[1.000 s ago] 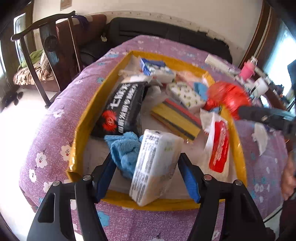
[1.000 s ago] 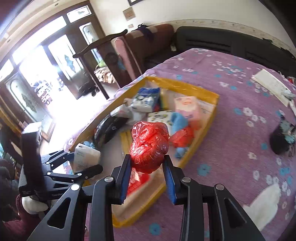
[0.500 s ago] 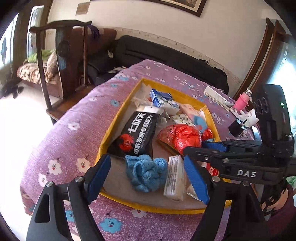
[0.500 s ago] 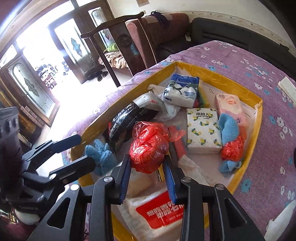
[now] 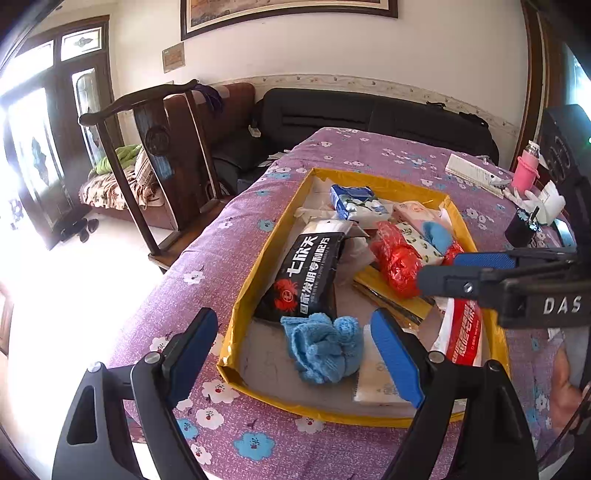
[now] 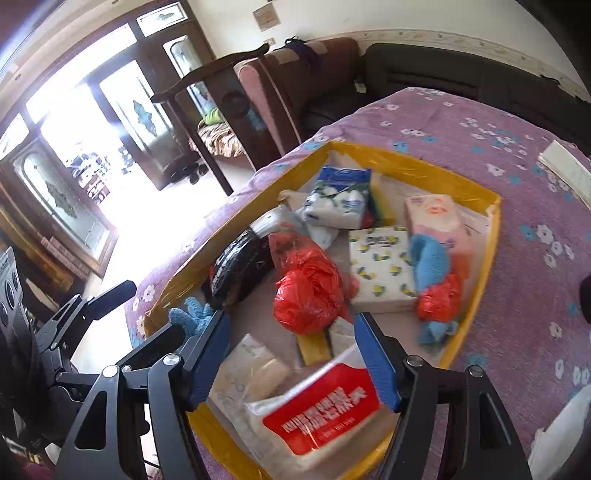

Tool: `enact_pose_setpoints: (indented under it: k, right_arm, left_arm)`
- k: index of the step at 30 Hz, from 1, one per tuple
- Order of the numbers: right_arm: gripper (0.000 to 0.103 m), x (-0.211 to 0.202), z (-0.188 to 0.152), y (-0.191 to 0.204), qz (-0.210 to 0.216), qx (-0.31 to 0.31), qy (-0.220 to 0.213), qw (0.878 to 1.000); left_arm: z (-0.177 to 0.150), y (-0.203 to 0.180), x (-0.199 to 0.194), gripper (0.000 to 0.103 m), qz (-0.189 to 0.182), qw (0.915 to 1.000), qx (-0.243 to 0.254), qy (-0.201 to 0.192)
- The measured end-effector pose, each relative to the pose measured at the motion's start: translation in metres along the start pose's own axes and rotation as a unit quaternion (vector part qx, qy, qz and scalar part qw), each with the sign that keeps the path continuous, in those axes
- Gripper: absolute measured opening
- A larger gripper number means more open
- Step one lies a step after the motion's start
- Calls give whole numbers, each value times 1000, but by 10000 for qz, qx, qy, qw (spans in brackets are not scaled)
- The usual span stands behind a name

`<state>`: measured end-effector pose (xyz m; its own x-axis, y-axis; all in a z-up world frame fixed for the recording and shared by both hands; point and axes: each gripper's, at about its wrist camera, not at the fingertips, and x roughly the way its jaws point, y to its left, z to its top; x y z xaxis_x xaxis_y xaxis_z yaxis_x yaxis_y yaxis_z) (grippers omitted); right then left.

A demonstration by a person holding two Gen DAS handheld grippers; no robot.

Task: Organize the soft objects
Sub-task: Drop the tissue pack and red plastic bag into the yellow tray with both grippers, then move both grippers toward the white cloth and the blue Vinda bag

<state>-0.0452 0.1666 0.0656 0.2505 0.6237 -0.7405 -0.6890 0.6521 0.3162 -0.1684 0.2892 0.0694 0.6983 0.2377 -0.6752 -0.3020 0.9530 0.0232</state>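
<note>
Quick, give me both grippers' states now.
Left gripper: jaws opening, holding nothing.
Right gripper: jaws opening, red plastic bag released in the yellow box.

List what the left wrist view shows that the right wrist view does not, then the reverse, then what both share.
Only the left wrist view: a pink bottle at the far table edge and a framed picture on the wall.

Only the right wrist view: the lemon-print tissue pack seen whole, and the left gripper from the side.

Both: the yellow box, the red bag lying free in it, the black packet, the blue cloth, and both grippers opening, nothing between their jaws.
</note>
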Motion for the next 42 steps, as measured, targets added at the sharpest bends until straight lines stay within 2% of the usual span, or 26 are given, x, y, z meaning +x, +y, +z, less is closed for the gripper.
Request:
enact_pose_setpoints:
  k: [21,35,42]
  right_arm:
    - [81,-81,-37,-94,-373,960,-607,9928]
    - [84,-151,-79,-185,-923,1827,-1106,9726]
    - [85,-178,-100,-223,-1126,2210,-1284,9602]
  left_arm:
    - [0,-50,-27,85,188,9980,599,-71]
    - [-1,-78,-33,85,206,9950,976,-81]
    - [-3,-97,-33,85,388,9911,1268,-93]
